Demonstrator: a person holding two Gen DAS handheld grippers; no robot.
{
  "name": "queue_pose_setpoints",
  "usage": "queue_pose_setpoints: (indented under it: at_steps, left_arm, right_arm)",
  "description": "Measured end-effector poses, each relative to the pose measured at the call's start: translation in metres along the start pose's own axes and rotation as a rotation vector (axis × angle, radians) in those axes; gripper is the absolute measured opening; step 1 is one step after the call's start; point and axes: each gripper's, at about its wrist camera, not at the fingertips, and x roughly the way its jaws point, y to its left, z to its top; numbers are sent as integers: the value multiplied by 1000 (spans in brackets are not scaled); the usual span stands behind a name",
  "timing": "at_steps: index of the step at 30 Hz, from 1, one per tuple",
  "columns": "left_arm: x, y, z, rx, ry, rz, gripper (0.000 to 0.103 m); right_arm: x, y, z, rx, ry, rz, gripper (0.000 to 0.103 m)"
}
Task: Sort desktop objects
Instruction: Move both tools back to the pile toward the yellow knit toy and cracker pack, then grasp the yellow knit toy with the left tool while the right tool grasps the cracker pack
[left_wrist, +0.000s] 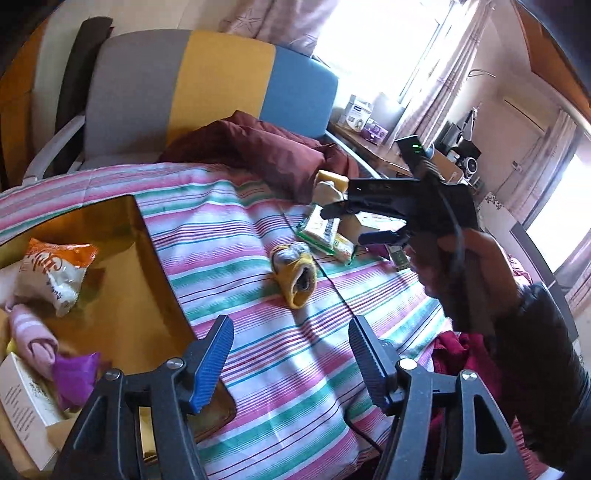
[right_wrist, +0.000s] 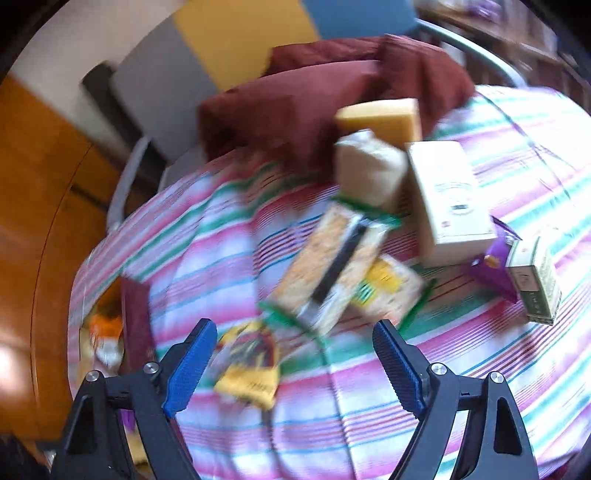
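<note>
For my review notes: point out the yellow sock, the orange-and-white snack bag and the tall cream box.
yellow sock (left_wrist: 295, 277), left wrist view, its middle.
orange-and-white snack bag (left_wrist: 55, 273), left wrist view, its white front.
tall cream box (right_wrist: 450, 199), right wrist view, its printed face.

Grey, yellow and blue chair back (left_wrist: 207, 92), bright curtained window (left_wrist: 380, 40), cluttered wooden desk (left_wrist: 373, 147), orange floor (right_wrist: 33, 206)

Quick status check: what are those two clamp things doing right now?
Left gripper open, empty. Right gripper open, empty, above the green snack packets. Yellow sock loose on the striped cloth. Nothing in the way.
</note>
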Motion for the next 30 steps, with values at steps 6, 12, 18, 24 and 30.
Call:
queue_pose_setpoints:
  at_steps: [6, 12, 18, 24, 30]
  left_arm:
    - [7, -8, -1, 41, 18, 32, 70]
    - [16, -8, -1, 59, 38, 56, 70]
    - [18, -5, 0, 62, 37, 80, 70]
    - [21, -3, 5, 68, 30, 99, 70]
    - [30, -6, 17, 53, 32, 64, 79]
  right_arm:
    - [21, -9, 19, 58, 9, -61, 87]
    - [35, -6, 22, 48, 27, -78, 87]
    - [48, -2, 28, 32, 27, -111, 87]
    - [52, 7, 34, -81, 38, -157, 58]
    - [44, 3, 23, -204, 87, -138, 54]
